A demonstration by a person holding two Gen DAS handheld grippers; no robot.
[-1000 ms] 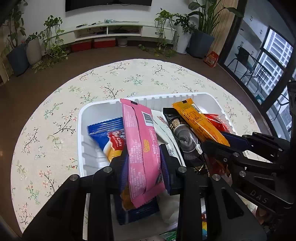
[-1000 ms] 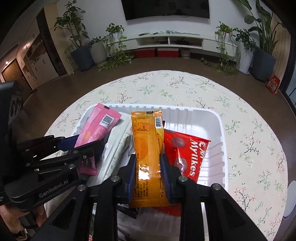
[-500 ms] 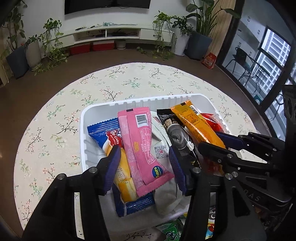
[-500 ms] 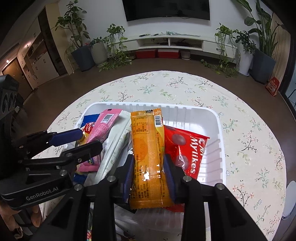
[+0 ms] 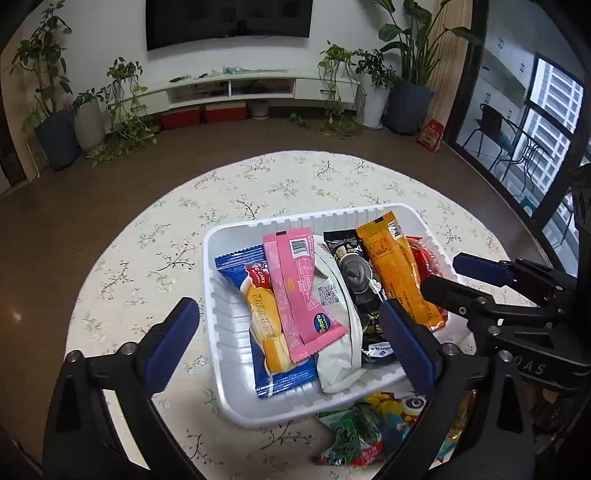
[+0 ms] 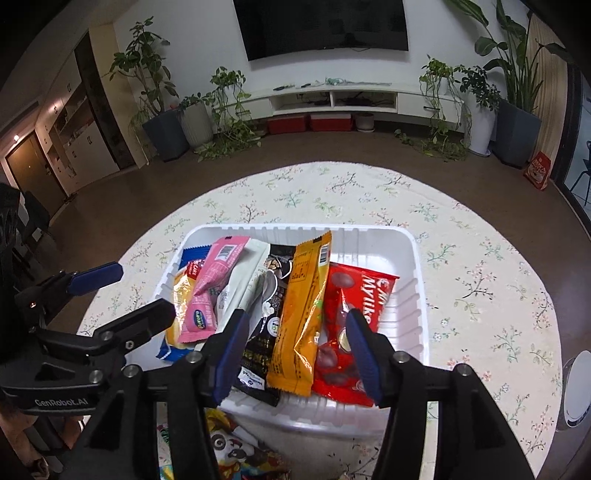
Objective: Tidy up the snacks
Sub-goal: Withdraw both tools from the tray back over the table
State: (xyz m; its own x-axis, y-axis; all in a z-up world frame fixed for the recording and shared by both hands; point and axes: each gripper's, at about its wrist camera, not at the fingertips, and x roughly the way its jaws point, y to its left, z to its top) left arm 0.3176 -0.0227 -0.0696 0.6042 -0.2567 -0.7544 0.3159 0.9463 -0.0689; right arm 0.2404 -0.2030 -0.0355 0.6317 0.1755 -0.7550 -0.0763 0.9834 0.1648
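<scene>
Six snack packets lie side by side in the white tray (image 5: 225, 373) on the floral table (image 5: 155, 258).
Pink packet (image 5: 301, 291) left of centre, orange packet (image 6: 301, 314) right; left gripper (image 5: 288, 343) opening wide, empty; right gripper (image 6: 295, 350) opening, pads clear of orange packet.

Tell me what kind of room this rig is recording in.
Most likely a home living room: a wall-mounted TV above a low white media shelf, potted houseplants along the wall, and a round table with a floral tablecloth holding a white snack bin.
</scene>
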